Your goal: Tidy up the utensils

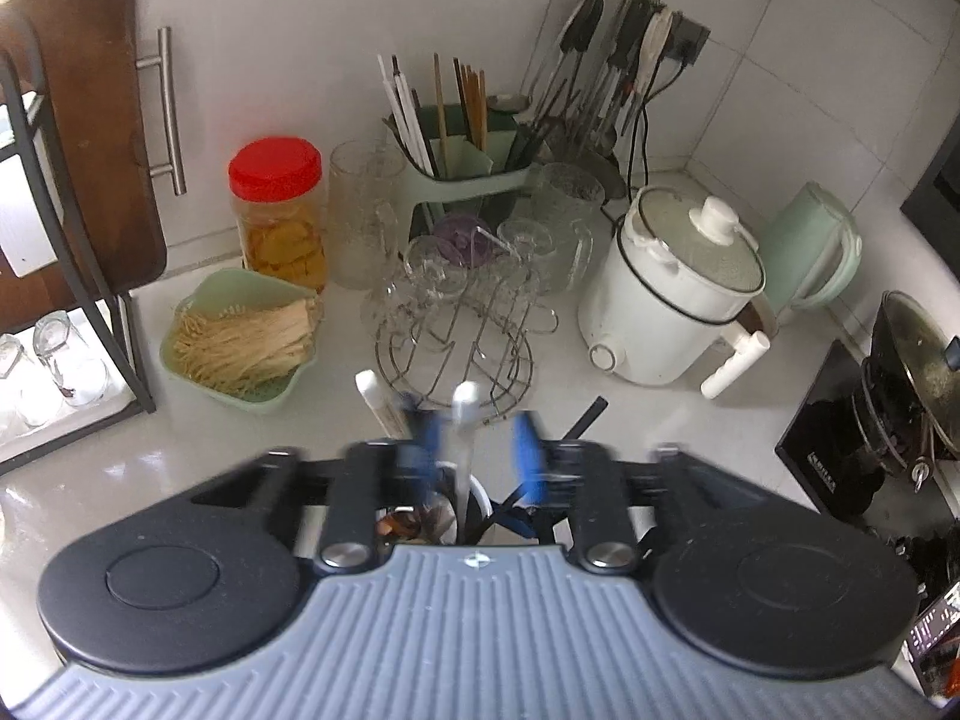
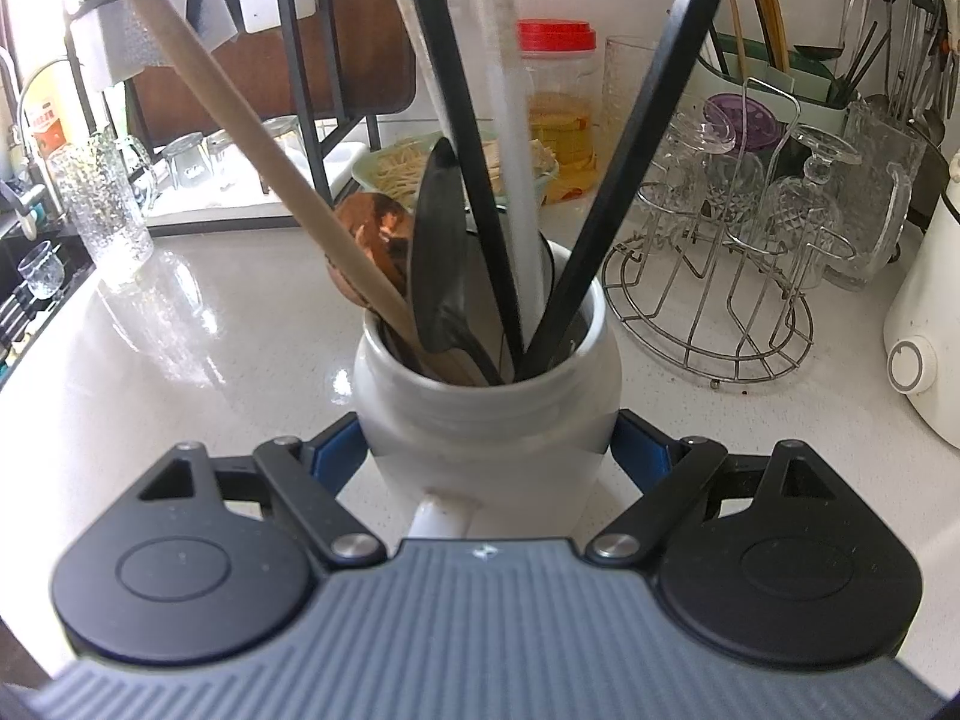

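Note:
A white ceramic jar point(image 2: 480, 396) stands on the pale counter, and my right gripper point(image 2: 489, 450) is shut on its sides with the blue fingers point(image 2: 336, 450) pressed against it. Inside lean a wooden spoon point(image 2: 240, 120), a black ladle point(image 2: 438, 252), two black handles point(image 2: 648, 120) and a white handle point(image 2: 510, 120). My left gripper point(image 1: 474, 456) hovers over the jar's mouth point(image 1: 480, 498), blurred. Its jaws stand apart, with the white handle point(image 1: 465, 414) upright between them and no pad touching it. A second white handle point(image 1: 378, 402) and a black handle point(image 1: 585, 420) stick out beside it.
A wire rack of glasses point(image 1: 456, 330) stands just behind the jar. Around it are a green basket of dried noodles point(image 1: 240, 342), a red-lidded jar point(image 1: 279, 210), a green caddy of chopsticks point(image 1: 462, 144), a white cooker point(image 1: 678, 294), hanging utensils point(image 1: 606, 60) and a wok point(image 1: 918, 372).

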`<state>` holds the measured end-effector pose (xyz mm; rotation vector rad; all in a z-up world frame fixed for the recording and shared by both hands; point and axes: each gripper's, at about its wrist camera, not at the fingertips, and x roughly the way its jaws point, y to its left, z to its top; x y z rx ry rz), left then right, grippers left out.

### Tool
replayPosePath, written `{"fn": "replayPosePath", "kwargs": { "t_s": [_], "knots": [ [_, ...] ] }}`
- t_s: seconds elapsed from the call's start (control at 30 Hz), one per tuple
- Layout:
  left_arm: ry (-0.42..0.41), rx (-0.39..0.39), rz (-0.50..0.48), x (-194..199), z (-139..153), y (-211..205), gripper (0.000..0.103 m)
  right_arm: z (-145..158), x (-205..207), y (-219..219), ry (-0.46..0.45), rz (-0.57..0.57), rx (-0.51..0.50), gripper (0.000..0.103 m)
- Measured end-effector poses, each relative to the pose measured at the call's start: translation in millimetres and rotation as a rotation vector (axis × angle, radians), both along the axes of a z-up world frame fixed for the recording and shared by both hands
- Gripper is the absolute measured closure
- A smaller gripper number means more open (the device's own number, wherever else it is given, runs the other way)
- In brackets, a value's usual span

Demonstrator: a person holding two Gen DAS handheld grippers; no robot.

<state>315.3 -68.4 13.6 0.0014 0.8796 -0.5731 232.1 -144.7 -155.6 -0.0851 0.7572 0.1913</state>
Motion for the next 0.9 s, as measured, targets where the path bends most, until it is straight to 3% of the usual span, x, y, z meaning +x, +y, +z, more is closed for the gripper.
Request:
{"fn": "replayPosePath", "kwargs": {
  "t_s": [0.1, 0.27, 0.53, 0.9],
  "knots": [
    [-0.036, 0.001, 0.019, -6, 7, 8, 0.031, 1, 2, 0, 0.003, -0.002, -0.004, 0.013],
    [-0.052, -0.052, 0.047, -16, 18, 30, 0.013, 7, 6, -1, 0.03, -0.013, 0.046, 0.0],
    [-0.119, -0.062, 0.137, -32, 40, 76, 0.006, 38, -4, 5, -0.026, -0.042, 0.035, 0.0],
    [-0.241, 0.052, 0.26, -75, 71, 110, 0.003, 110, -51, -5, -0.122, -0.069, 0.114, 0.0]
  ]
}}
